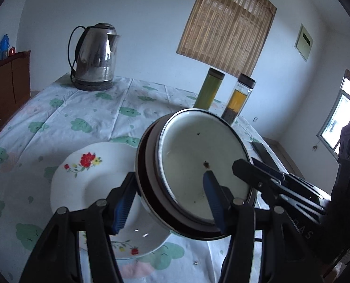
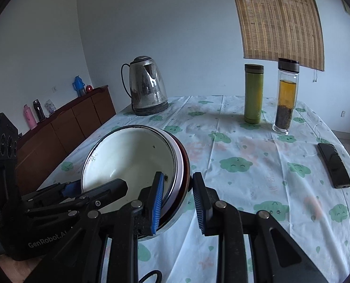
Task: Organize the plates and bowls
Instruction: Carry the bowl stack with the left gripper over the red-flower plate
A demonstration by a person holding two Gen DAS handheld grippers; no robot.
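Table [image 2: 257,184] under a white cloth printed with green clouds, filling most of both views. At its far left, a steel kettle [image 2: 148,86] on a dark base. At far right, a green flask [image 2: 254,93] upright, just beside a clear bottle [image 2: 286,99] of amber liquid with dark leaves at the bottom. Nearer on the right, a dark phone [image 2: 334,165] lying flat. Against the left wall, a brown sideboard [image 2: 64,129] bearing small bottles. In mid-air near the front, a white enamel bowl [image 1: 203,172] with a dark rim, tilted steeply, lifted clear of the cloth and carried from both sides. Below and left of the bowl, a white plate [image 1: 87,184] with red flowers, resting flat on the table, partly hidden behind the bowl. Left hand-held gripper [image 1: 168,200] clamped across the bowl's near wall, one blue pad inside, the other outside against the dark rim. Right hand-held gripper [image 2: 178,202] pinching the opposite edge, its left pad inside the bowl and its right pad outside; whether that outer pad truly touches cannot be told, though the jaws stand nearly closed on the rim.
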